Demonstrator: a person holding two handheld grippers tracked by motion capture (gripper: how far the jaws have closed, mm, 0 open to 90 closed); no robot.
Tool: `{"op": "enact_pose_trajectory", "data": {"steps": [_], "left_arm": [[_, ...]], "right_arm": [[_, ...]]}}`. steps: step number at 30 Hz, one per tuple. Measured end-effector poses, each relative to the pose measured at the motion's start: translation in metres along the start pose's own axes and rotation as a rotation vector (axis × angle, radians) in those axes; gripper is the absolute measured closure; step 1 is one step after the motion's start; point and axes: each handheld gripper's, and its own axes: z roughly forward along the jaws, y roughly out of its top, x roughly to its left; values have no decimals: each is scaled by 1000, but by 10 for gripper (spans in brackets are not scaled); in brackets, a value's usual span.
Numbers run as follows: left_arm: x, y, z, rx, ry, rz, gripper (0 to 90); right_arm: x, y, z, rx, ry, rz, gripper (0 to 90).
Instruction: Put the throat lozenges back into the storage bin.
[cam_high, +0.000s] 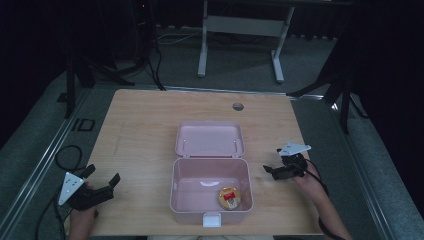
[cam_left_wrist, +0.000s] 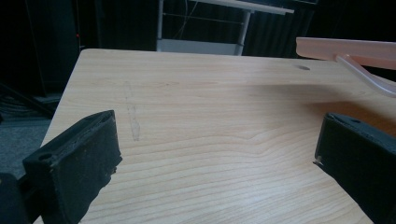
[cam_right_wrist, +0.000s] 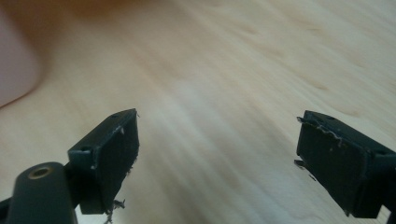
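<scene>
High view: a pink box stands open near the front edge of the wooden table, its lid thrown back flat behind it and its white latch facing the person. Inside, in the front right corner of the box floor, lies a small round tin with a yellow and red label; the rest of the interior is bare. The left gripper rests at the table's front left corner, well apart from the box, jaws spread with nothing between them. The right gripper sits just right of the box, pointing toward its wall, jaws likewise apart and empty.

The left gripper view confirms open jaws over bare wood, with the edge of the lid at upper right. The right gripper view, blurred, shows spread jaws over bare wood and the box wall at upper left.

Assessment: the tin appears already placed in the box. What seems to remain is folding the lid down and fastening the latch; neither gripper is yet on the lid.
</scene>
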Motion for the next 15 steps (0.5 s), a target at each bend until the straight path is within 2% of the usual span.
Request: {"op": "enact_pose_trajectory", "data": {"steps": [4,7,9,11,15], "left_arm": [[0,0,0,-1,-1,-2,4],[0,0,0,-1,-1,-2,4],[0,0,0,-2,-1,-2,4],[0,0,0,-2,-1,-2,3],[0,0,0,-2,-1,-3,3]], "right_arm": [[-6,-8,4,-41,-79,83,127],[-9,-12,8,-61,-151,104,128],[-11,-14,10,-46,-197,121,128],[-12,-18,11,-54,-246,139,128],[-17,-25,11,-72,-313,211,128]]}}
